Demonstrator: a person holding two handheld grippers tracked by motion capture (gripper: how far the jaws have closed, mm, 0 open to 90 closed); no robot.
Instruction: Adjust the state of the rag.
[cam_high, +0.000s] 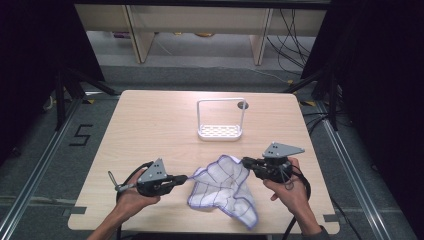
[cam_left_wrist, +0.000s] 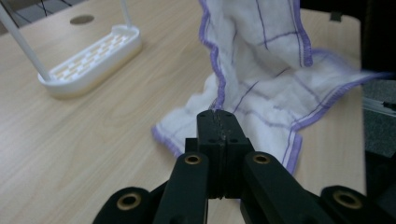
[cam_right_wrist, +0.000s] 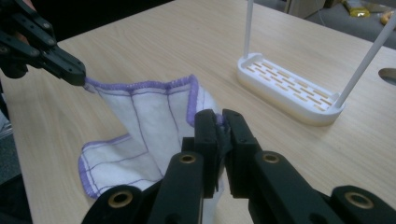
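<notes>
Cloth first: white woven cloth with purple stitched edging (cam_high: 222, 187), lifted off the pale wooden table (cam_high: 150, 125) between my claws. My left gripper (cam_high: 184, 178) is clamped on one corner, my right gripper (cam_high: 246, 161) on another. Beyond, a white slotted plastic rack with wire handle (cam_high: 220, 131) stands well apart.

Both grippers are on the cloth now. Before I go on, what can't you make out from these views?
- Cloth corner in the left gripper: left gripper view, hidden between its shut jaws.
- Cloth edge in the right gripper: right gripper view, jaws cover it.
- White rack top bar: cut off by the upper edge in both gripper views.
- Cloth underside: high view, folds hide it.
</notes>
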